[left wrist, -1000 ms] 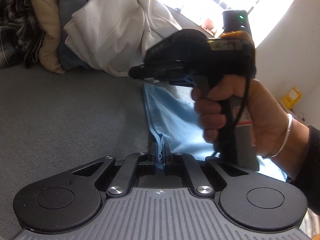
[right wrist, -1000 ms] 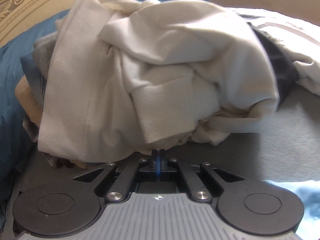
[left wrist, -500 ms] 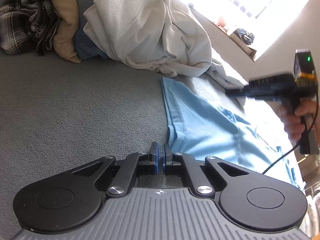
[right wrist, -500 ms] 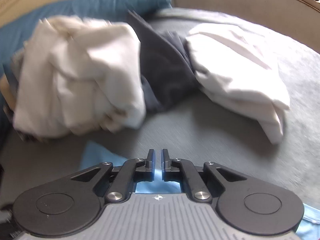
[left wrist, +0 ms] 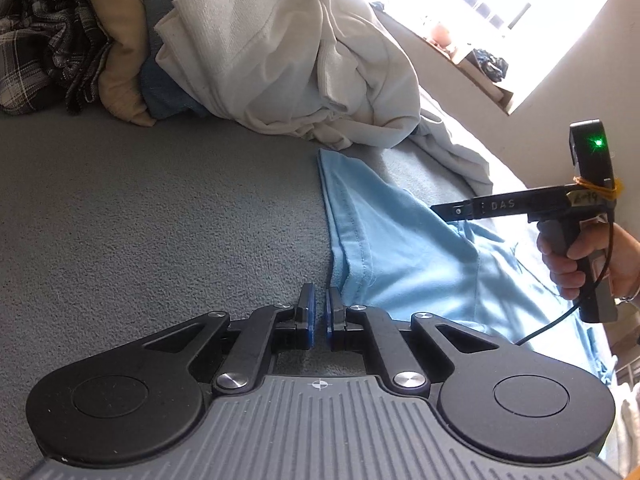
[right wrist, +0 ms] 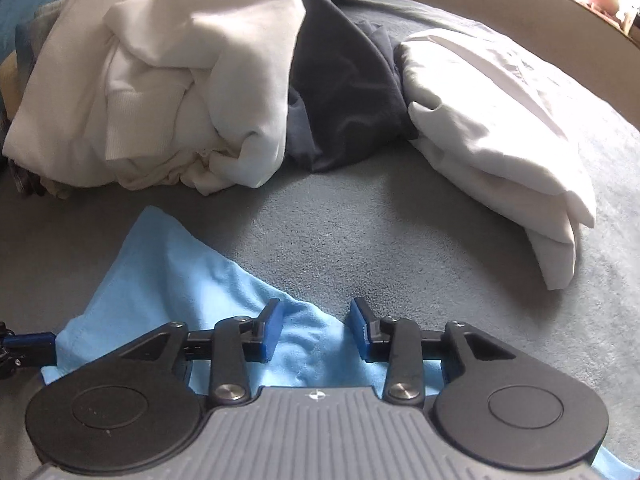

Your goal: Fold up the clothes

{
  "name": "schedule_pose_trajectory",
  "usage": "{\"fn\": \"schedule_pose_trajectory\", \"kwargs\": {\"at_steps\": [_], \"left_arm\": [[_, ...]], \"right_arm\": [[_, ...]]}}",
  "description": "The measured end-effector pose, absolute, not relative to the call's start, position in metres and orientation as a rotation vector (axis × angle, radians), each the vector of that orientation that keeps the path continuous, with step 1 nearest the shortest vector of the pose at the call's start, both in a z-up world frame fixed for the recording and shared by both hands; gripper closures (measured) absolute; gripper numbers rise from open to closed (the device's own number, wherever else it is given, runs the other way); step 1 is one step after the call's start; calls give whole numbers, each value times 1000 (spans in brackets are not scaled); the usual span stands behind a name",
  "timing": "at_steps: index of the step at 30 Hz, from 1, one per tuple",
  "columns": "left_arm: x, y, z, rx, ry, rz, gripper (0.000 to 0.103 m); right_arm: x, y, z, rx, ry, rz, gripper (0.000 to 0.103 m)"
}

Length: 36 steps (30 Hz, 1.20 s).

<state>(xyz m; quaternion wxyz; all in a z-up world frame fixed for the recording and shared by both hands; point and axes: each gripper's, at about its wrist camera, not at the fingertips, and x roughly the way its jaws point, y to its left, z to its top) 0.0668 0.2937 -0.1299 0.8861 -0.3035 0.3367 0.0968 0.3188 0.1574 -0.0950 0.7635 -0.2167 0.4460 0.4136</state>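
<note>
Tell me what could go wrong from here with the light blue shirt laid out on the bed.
The right gripper is open over the light blue shirt, so it could pinch two layers instead of one edge.

The left gripper has only a narrow gap and sits just off the hem, so it may miss the fabric.

The white pile lies close to the shirt's far corner; a fold that way could snag it.
</note>
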Motion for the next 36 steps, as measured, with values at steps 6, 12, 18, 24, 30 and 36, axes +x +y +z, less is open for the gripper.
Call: {"fn": "schedule_pose_trajectory", "kwargs": {"at_steps": [6,12,18,24,30,36], "left_arm": [[64,289,-128,-595,708,211,100],[64,288,-127,-563,714,208,99],[64,291,-124,-590,708,184,92],[68,294,-121,-648,726,147,71],[67,302,-118,-699,759,139,70],[66,318,-117,-791,769,158,67]], "right_arm": [[314,163,-98,-482,867,871,103],[322,162,-113,-327,836,739,103],[338,120,-87,29,873,658,101],[318,40,-26,260,913,746,101],[260,-33,30,411,979,837,100],[176,-85,29,748,1091,933,100]]}}
